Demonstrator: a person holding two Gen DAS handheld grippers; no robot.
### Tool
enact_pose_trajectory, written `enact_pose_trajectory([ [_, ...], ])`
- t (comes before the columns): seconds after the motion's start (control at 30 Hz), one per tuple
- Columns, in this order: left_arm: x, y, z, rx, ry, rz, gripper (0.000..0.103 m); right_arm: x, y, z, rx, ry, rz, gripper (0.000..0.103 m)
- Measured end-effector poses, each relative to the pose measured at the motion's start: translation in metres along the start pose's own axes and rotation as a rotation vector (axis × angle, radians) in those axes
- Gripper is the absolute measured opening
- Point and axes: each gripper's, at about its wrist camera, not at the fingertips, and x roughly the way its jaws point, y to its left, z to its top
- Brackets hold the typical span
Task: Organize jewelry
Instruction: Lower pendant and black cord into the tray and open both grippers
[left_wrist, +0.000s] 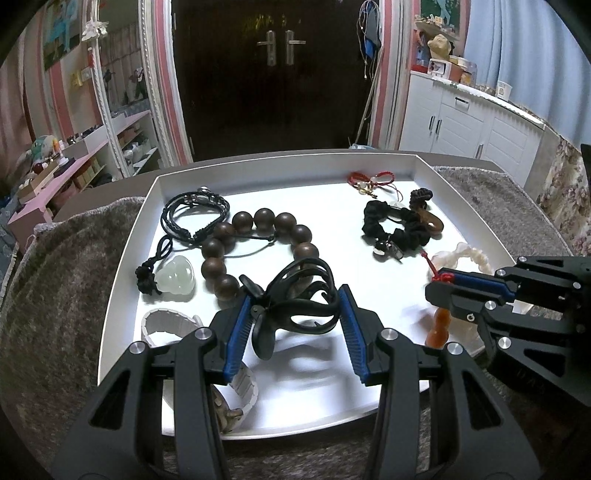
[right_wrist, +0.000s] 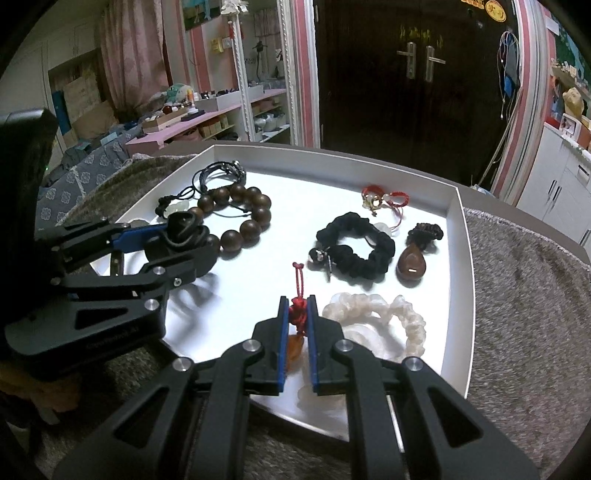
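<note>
A white tray holds several pieces of jewelry. My left gripper is shut on a black hair claw clip, lifted just above the tray's near left part; the right wrist view shows this gripper at the left. My right gripper is shut on the red knotted cord of an orange pendant, which hangs below its pads. In the left wrist view that gripper is at the right with the orange pendant dangling.
On the tray lie a wooden bead bracelet, black braided cords, a pale jade pendant, a white band, a black scrunchie, a red cord bracelet, a brown pendant and a white scrunchie. A grey fuzzy blanket surrounds the tray.
</note>
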Motion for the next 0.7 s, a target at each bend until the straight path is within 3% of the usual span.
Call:
enact_pose_trajectory([
  [0.7, 0.008, -0.008, -0.001, 0.026, -0.01, 0.018, 0.045, 0.012, -0.007, 0.004, 0.04, 0.011, -0.029, 0.009],
])
